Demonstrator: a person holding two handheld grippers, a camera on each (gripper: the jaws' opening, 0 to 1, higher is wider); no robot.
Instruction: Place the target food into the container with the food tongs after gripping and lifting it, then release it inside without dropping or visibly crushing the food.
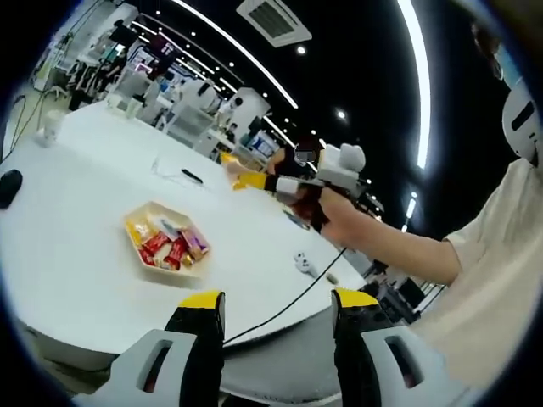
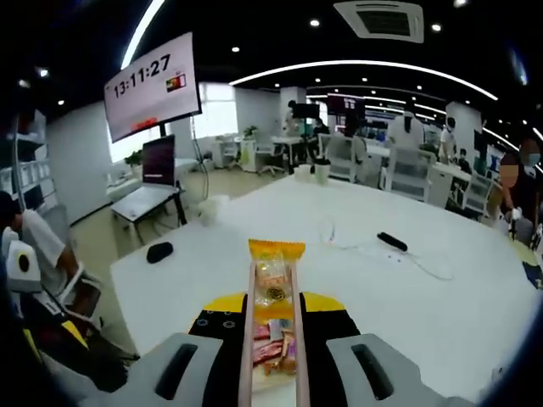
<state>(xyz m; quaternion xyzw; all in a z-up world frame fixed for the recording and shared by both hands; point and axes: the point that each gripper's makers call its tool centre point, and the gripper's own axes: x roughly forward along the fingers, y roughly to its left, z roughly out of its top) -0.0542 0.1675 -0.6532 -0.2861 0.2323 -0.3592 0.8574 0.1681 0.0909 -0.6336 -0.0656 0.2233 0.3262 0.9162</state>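
Snack (image 2: 275,280) in tongs (image 2: 273,339) — above table edge (image 2: 136,314)

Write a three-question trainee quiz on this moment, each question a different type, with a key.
1. True or false: the right gripper is shut on the slim metal tongs, which hold a yellow-wrapped snack.
2. Multiple choice: the tan hexagonal tray of wrapped snacks rests on A) the white table B) a chair C) the floor.
3. Fill in: the left gripper has its jaws ____.

Key: 1 true; 2 A; 3 open.
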